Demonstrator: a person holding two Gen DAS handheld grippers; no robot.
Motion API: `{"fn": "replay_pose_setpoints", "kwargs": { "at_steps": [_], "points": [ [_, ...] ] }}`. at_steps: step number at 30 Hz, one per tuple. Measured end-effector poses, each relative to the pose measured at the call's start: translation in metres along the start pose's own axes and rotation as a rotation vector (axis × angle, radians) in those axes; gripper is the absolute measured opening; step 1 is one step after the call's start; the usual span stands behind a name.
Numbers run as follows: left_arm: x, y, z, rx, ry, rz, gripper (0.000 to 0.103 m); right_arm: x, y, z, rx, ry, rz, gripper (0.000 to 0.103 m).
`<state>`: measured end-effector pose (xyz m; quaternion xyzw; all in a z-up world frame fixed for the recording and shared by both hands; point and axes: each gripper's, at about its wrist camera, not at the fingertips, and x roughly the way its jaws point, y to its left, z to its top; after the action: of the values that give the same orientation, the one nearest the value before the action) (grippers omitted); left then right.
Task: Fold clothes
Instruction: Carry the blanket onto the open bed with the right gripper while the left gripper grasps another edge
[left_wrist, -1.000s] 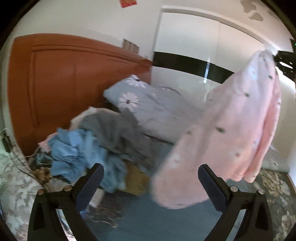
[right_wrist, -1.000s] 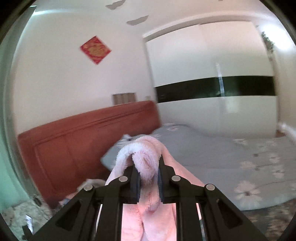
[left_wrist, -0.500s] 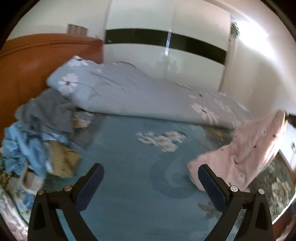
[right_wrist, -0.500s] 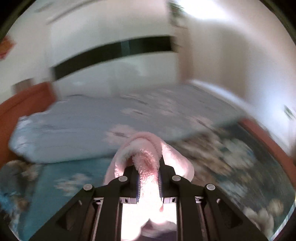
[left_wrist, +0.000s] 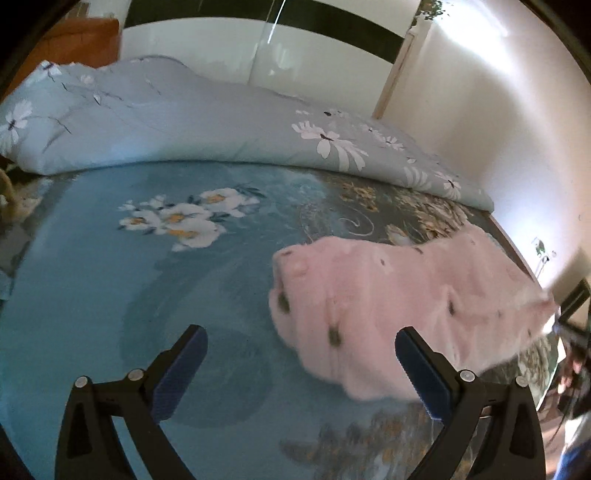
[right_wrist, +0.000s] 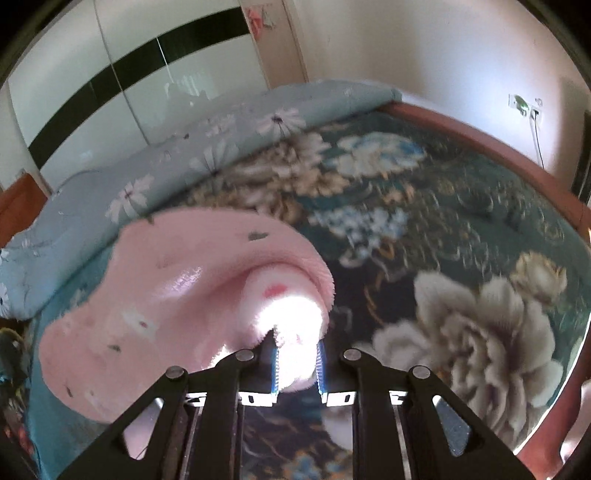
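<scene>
Bare blue floral bedsheet (left_wrist: 110, 295) across the left and centre of the left wrist frame, rolled grey duvet (left_wrist: 166, 122) barring the upper frame, pink garment (left_wrist: 388, 306) blocking lower right

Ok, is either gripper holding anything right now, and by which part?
The right gripper pinches the pink fleece garment by a bunched edge; the left gripper is open and empty.

Home bedroom: bed with floral blue sheet (left_wrist: 92, 295) fills centre frame, folded grey-blue duvet (left_wrist: 184, 125) upper left, white wardrobe with black band (left_wrist: 258, 44) along top, wall socket (right_wrist: 524, 105) upper right.
</scene>
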<state>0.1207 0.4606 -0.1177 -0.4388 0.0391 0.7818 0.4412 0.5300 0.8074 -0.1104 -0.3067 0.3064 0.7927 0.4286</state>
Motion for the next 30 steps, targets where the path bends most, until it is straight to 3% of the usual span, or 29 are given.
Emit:
{"fn": "replay_pose_setpoints", "kwargs": {
  "at_steps": [4,7,11,13,17,24,30],
  "points": [
    [0.03,0.004,0.013,-0.043,0.034,-0.05,0.093,0.013,-0.014,-0.022,0.015,0.045,0.003,0.017],
    [0.052,0.007,0.022,-0.075,0.059,-0.088,0.074,0.019,-0.024,-0.037,0.043,0.073,0.009,0.017],
    [0.06,0.004,0.022,-0.089,0.055,-0.132,0.028,0.015,-0.024,-0.049,0.036,0.066,0.016,0.018],
    [0.056,0.001,0.023,-0.1,0.029,-0.147,0.014,0.011,-0.024,-0.052,0.028,0.066,0.013,0.02],
    [0.037,0.001,0.036,-0.125,-0.037,-0.184,0.011,-0.001,-0.026,-0.055,0.032,0.058,0.018,0.026],
    [-0.009,-0.001,0.064,-0.121,-0.152,-0.21,0.01,-0.013,-0.027,-0.058,0.017,0.046,0.034,0.027],
    [-0.029,-0.001,0.067,-0.115,-0.18,-0.215,0.01,0.003,-0.022,-0.043,0.066,0.017,0.048,0.03]
  ]
}}
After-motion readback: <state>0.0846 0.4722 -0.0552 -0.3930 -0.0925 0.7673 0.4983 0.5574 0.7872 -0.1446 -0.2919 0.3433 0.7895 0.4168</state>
